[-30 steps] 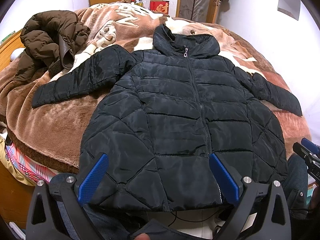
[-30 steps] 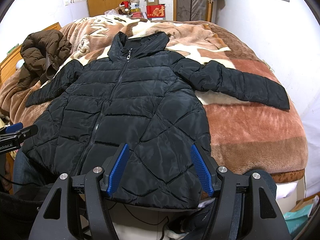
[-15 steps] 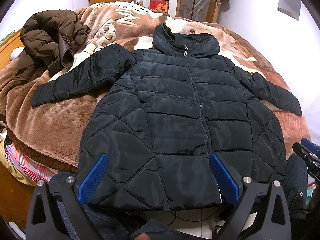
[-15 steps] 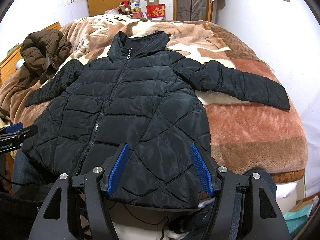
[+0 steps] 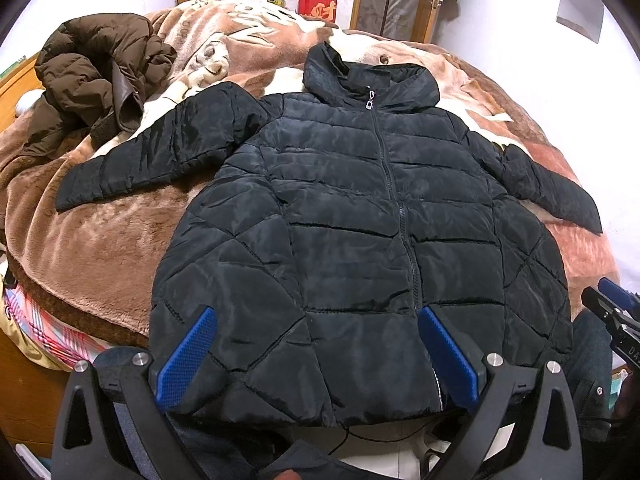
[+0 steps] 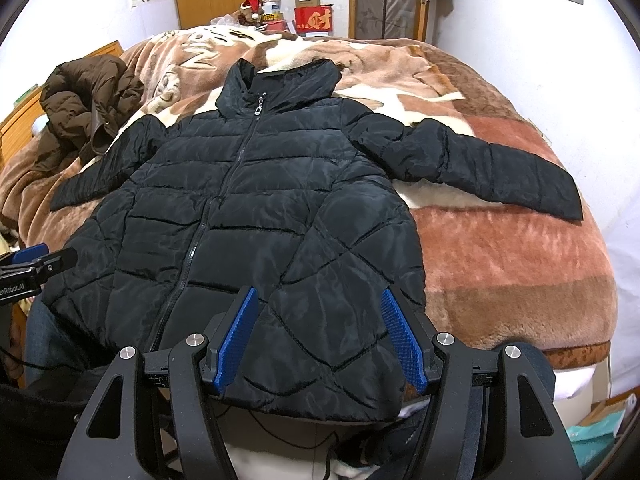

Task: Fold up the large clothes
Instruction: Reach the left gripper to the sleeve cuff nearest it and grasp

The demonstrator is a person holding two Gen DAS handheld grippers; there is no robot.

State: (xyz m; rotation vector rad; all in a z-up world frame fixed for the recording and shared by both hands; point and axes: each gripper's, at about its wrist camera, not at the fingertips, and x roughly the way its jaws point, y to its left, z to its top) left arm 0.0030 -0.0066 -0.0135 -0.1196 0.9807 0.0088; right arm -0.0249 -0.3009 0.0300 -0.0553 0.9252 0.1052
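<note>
1. plush brown blanket [image 5: 100,248] covers the bed, and the black puffer jacket [image 5: 360,220] lies spread face up on it, zipped, both sleeves out to the sides, hem hanging over the near edge at the bottom of both views.
2. nothing has changed over the last second: jacket and both grippers sit as they did, so folding has not begun.
3. left gripper [image 5: 316,354] and right gripper [image 6: 318,338] hover above the hem with jaws wide apart, holding nothing.
4. brown coat [image 5: 92,76], heaped in the upper left of the frame, lies near the left sleeve but apart from it; i judge it will not block a fold.
5. boxes [image 6: 312,14] stand far behind.
</note>
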